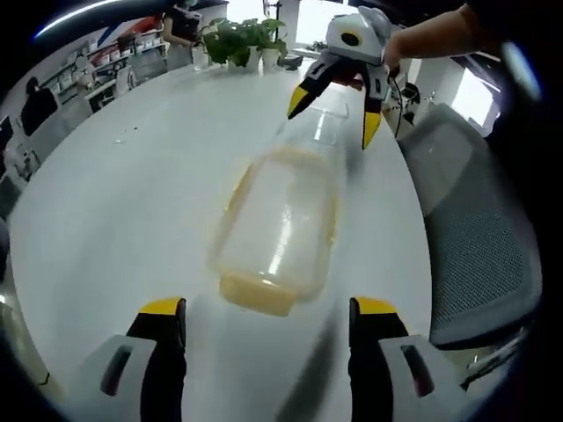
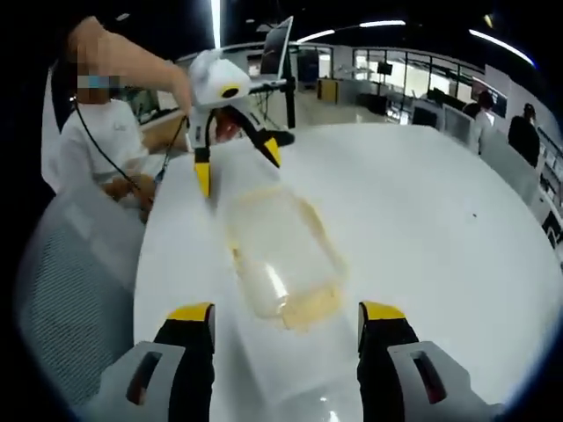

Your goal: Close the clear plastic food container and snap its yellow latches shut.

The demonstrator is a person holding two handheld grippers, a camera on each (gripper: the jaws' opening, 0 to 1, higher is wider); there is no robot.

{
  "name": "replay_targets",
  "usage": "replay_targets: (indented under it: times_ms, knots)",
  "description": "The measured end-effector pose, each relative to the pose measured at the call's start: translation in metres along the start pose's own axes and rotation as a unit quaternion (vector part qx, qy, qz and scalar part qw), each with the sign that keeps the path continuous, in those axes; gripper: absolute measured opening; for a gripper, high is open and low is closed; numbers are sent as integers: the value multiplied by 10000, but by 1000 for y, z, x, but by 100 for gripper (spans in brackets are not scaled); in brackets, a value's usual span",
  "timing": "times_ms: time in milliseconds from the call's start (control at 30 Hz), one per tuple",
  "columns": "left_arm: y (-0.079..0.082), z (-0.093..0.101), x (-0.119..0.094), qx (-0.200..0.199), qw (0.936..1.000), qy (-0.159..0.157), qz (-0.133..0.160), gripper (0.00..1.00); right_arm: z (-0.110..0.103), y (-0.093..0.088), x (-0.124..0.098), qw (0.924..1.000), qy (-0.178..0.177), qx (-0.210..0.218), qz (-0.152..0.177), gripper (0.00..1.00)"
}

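- Left gripper view: left gripper (image 1: pixel 268 318) low in frame, jaws spread wide and grasping nothing, yellow tips over the white table (image 1: pixel 114 202).
- Just beyond those tips, the clear plastic food container (image 1: pixel 280 230) lies on the table, long axis pointing away, yellowish trim along its near end and rim. Blurred; latch positions cannot be told.
- At the container's far end, the right gripper (image 1: pixel 336 114) hangs above it, jaws released and splayed, one tip either side of the far end; contact cannot be judged. A hand (image 1: pixel 396 48) holds it.
- Right of the table, a grey mesh chair (image 1: pixel 479 237). Far edge: potted plants (image 1: pixel 244 40), office shelving behind.
- Right gripper view: right gripper (image 2: pixel 286 327) jaws apart, nothing between them; container (image 2: pixel 280 255) sits ahead on the table (image 2: pixel 422 202).
- Farther on, the left gripper (image 2: pixel 236 167) is poised at the container's opposite end, jaws open.
- Beyond it, a seated person in white (image 2: pixel 88 145); a monitor (image 2: pixel 274 48) on the far table edge; people standing at far right.
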State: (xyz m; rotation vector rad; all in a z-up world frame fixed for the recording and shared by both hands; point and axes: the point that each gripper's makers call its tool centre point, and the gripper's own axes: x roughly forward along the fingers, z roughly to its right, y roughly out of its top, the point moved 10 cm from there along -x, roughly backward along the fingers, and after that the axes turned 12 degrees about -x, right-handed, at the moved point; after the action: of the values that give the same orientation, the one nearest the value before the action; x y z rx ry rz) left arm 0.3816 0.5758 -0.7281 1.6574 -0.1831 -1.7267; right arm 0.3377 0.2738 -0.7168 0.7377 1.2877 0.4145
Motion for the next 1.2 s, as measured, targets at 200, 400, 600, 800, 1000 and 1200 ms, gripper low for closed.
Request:
replay_targets:
  times_ms: [200, 400, 600, 800, 1000, 1200]
  knots:
    - [3, -2, 5, 287, 9993, 20, -226, 75, 6, 2, 5, 9995, 107, -269, -119, 65]
    - [7, -4, 6, 414, 9988, 13, -277, 74, 11, 3, 9, 9984, 197, -465, -268, 64]
    - [10, -2, 10, 576, 9976, -29, -379, 72, 11, 3, 13, 9953, 384, -754, -471, 63]
    - [11, 0, 14, 695, 9964, -79, -487, 71, 15, 4, 18, 9932, 497, -849, -623, 62]
    - [12, 1, 17, 782, 9954, -105, -546, 71, 22, 4, 24, 9910, 626, -888, -777, 61]
    - [14, 0, 20, 912, 9937, -117, -638, 69, 23, 1, 30, 9882, 786, -909, -945, 60]
